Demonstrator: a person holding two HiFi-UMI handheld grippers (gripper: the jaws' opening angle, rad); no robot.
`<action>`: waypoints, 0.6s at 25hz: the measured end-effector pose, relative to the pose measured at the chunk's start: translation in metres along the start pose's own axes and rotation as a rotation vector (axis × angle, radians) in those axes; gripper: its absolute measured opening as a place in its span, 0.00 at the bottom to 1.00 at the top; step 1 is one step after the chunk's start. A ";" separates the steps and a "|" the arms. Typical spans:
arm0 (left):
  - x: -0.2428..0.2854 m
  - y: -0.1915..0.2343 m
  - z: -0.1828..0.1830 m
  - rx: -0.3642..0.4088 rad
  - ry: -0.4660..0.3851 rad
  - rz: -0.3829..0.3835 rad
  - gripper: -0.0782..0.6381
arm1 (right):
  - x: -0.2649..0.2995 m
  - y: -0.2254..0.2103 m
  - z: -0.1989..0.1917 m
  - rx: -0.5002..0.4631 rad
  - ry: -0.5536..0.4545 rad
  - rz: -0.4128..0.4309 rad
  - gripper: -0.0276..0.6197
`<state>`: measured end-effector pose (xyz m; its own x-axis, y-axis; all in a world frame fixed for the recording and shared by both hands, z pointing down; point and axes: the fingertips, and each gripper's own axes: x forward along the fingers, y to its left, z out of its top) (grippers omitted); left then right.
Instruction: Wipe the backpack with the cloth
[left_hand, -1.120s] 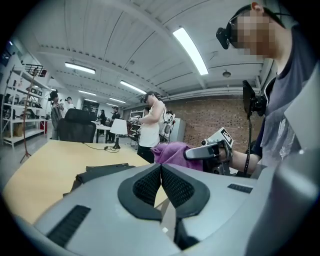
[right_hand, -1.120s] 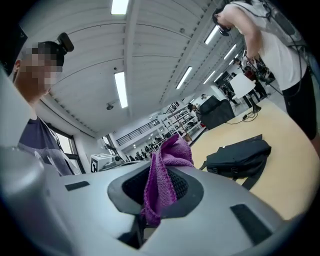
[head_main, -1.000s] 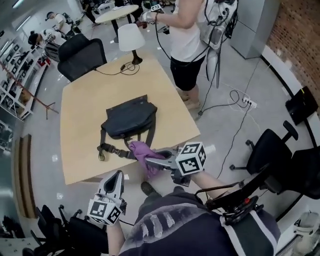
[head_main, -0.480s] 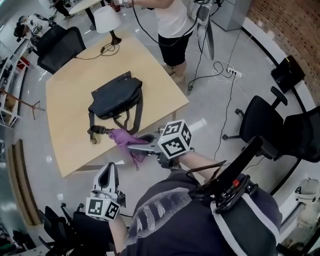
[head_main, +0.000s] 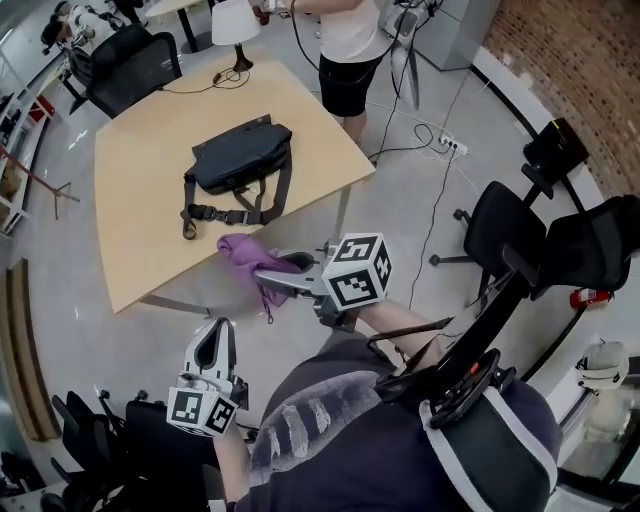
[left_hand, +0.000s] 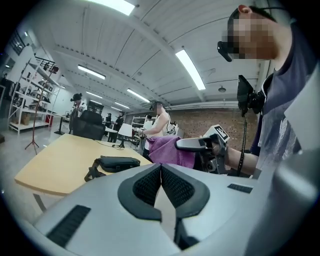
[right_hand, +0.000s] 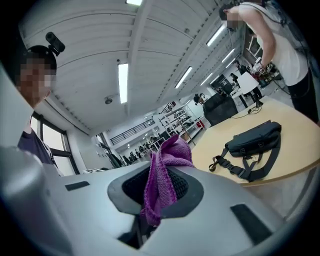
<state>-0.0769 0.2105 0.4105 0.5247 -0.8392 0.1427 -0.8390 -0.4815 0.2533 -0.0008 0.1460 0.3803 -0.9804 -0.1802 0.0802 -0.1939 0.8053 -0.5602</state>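
A dark backpack (head_main: 240, 158) lies flat on the light wooden table (head_main: 150, 240), straps trailing toward the near edge. It also shows in the right gripper view as the backpack (right_hand: 252, 140) and in the left gripper view as the backpack (left_hand: 117, 162). My right gripper (head_main: 268, 277) is shut on a purple cloth (head_main: 248, 255), held just off the table's near edge; the cloth (right_hand: 162, 175) hangs from between the jaws. My left gripper (head_main: 212, 347) is low at the left, away from the table, jaws closed together with nothing in them.
A person in a white top (head_main: 345, 40) stands at the table's far side beside a white lamp (head_main: 236, 25). Black office chairs (head_main: 505, 225) stand on the right, another chair (head_main: 125, 60) at the far left. Cables and a power strip (head_main: 450, 145) lie on the floor.
The head view has shifted, so the table and backpack sit farther up and away. My right gripper with the cloth has drawn back off the table's near edge. The left gripper stays low.
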 end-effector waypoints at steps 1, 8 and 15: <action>-0.009 -0.002 -0.002 -0.004 -0.005 -0.009 0.12 | 0.002 0.011 -0.005 -0.006 -0.002 -0.004 0.09; -0.049 -0.023 -0.021 -0.011 0.008 -0.077 0.12 | -0.012 0.062 -0.042 -0.032 -0.003 -0.048 0.09; -0.063 -0.038 -0.025 0.012 0.007 -0.069 0.12 | -0.043 0.086 -0.055 -0.081 0.000 -0.087 0.09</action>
<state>-0.0740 0.2881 0.4157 0.5828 -0.8018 0.1323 -0.8021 -0.5415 0.2518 0.0231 0.2542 0.3741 -0.9598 -0.2514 0.1252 -0.2803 0.8299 -0.4823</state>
